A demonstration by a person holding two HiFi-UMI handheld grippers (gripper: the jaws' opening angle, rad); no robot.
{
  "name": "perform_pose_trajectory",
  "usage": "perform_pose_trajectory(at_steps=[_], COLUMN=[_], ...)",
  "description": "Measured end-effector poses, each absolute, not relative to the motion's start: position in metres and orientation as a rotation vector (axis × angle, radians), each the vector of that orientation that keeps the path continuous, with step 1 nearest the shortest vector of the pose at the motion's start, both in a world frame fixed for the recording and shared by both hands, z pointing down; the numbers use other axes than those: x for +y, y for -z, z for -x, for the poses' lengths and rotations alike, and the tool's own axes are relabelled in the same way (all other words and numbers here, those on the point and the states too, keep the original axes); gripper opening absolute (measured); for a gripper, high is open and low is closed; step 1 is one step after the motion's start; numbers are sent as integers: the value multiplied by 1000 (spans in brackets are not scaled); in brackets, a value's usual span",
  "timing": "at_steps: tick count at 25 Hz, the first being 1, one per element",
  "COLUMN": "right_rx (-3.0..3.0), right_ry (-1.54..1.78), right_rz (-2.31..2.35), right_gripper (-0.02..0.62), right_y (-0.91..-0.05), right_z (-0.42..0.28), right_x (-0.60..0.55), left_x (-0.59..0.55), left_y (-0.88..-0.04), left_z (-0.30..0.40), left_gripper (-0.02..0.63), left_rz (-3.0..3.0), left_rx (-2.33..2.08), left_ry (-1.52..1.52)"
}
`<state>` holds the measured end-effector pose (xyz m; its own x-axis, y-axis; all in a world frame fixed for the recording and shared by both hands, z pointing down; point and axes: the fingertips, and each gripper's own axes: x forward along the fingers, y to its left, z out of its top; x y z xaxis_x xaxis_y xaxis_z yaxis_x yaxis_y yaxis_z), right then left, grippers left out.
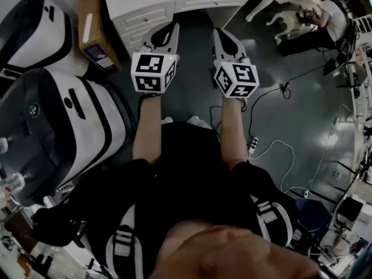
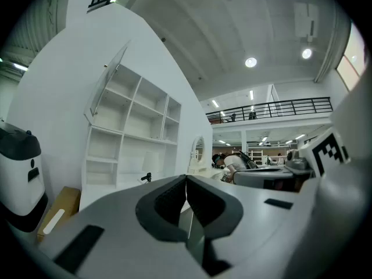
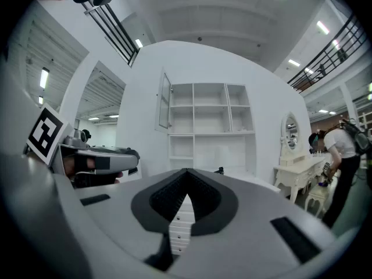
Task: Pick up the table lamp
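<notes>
Both jaws closed, empty — left hand-held gripper (image 1: 172, 29), right hand-held gripper (image 1: 218, 34); table lamp (image 2: 152, 163) faint, apparently upright.

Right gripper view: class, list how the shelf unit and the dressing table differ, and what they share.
The shelf unit is tall, with square open compartments; the dressing table is low, with an oval mirror. A person bends over the dressing table; nobody is at the shelf unit. Both are white.

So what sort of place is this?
Likely a big indoor test hall staged like a bedroom: white shelves and a dressing table, a railed balcony high up, cables across the floor.
</notes>
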<state>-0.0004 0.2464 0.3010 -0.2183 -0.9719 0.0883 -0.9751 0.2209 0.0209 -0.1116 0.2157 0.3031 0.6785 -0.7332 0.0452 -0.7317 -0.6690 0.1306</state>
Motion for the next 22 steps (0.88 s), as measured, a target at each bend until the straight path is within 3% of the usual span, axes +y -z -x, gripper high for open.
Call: perform_pose_trajectory(at_steps=[22], right_rx=[-2296], right_ry=[-123], right_rz=[-1956], right_gripper=[18], right_y=[-322], right_z=[-14], right_x=[240], left_x=[196], left_y=[-321], left_z=[101], left_gripper=[11], left_rz=[-2718], left_rx=[-1117], left_ry=[23])
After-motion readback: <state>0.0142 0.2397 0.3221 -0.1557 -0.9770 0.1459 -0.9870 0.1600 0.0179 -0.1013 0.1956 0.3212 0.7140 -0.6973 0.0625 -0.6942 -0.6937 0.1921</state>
